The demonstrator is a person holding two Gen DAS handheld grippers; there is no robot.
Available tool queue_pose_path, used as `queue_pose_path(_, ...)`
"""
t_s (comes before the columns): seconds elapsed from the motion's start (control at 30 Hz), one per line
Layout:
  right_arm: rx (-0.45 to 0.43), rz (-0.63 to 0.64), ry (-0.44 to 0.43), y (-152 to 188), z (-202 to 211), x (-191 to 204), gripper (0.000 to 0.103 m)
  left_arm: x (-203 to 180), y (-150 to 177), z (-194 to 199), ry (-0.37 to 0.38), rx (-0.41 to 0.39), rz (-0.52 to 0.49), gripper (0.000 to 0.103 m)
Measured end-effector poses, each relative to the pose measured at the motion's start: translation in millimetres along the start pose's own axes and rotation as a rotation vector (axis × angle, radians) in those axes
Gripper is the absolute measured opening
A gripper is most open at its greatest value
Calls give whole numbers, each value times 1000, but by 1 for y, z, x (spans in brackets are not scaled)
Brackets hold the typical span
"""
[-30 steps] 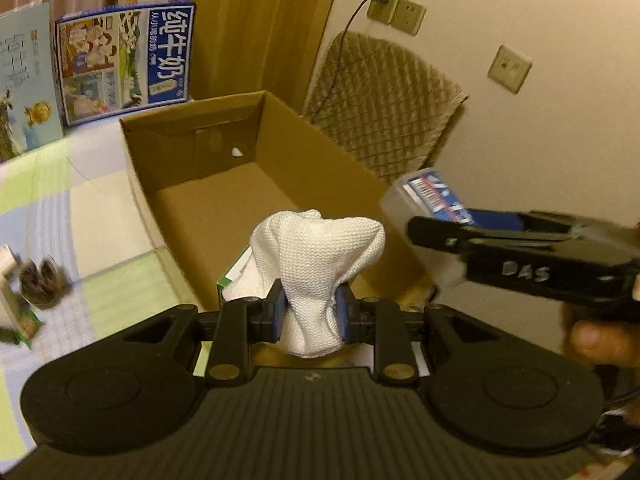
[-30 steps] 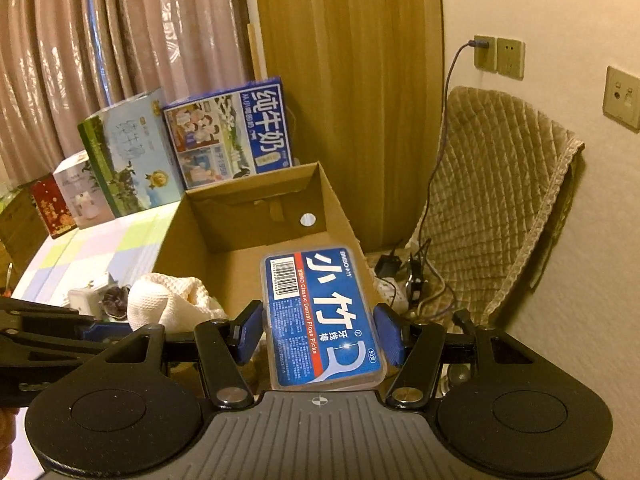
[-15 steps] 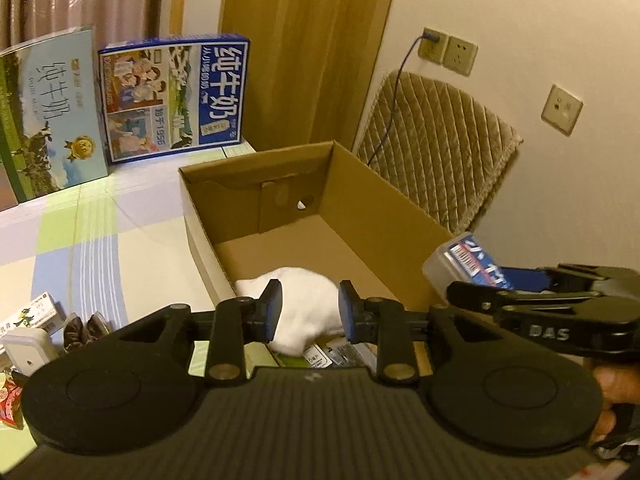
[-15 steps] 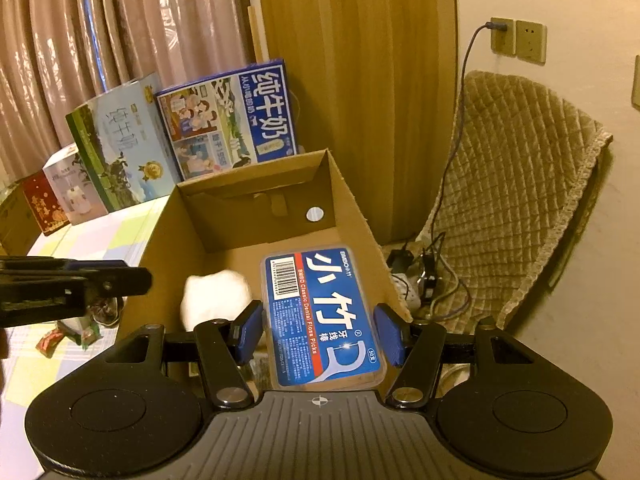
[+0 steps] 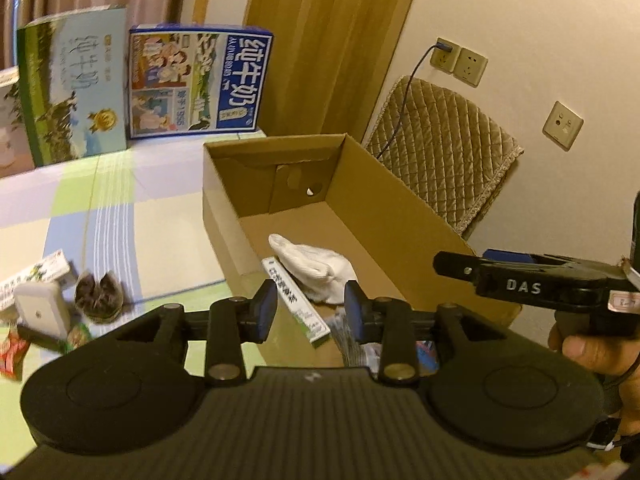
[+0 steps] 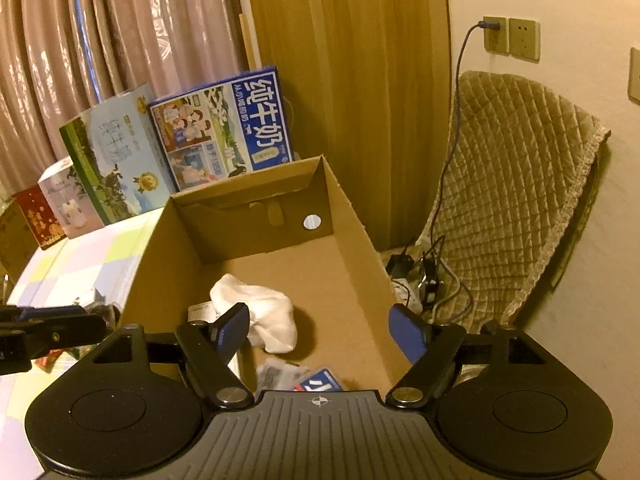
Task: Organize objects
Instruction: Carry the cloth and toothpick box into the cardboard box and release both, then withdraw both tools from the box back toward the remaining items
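Two empty tongs hover over a cardboard box that already holds several items.

A white cloth (image 6: 260,320) lies crumpled on the floor of the open cardboard box (image 6: 352,216), with a slim white-and-green carton (image 5: 296,304) leaning just beside it and a blue floss case (image 6: 318,384) at the near end, half hidden by the tool. The right tongs (image 6: 320,332) are spread wide above the box, grasping nothing; the left tongs (image 5: 310,310) are also released and empty. On the checked table (image 5: 100,216) left of the box, small items are left to pack: a white square gadget (image 5: 38,314), a dark wrapped lump (image 5: 98,292) and snack packets (image 5: 12,354). Judging by this, the sorting is partly done.
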State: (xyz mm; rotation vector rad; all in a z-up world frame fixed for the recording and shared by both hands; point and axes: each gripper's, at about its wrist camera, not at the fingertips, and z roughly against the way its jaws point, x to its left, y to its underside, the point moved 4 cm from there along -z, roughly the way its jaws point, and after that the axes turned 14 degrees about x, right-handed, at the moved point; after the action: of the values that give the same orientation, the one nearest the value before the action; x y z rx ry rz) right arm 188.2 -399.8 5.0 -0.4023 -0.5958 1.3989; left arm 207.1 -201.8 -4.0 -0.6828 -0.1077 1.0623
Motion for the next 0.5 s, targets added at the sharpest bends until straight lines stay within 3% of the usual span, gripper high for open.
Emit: queue_pose_path(0.5, -25, 14, -79, 54, 76, 50, 81, 14, 59, 75, -38, -39, 88, 52)
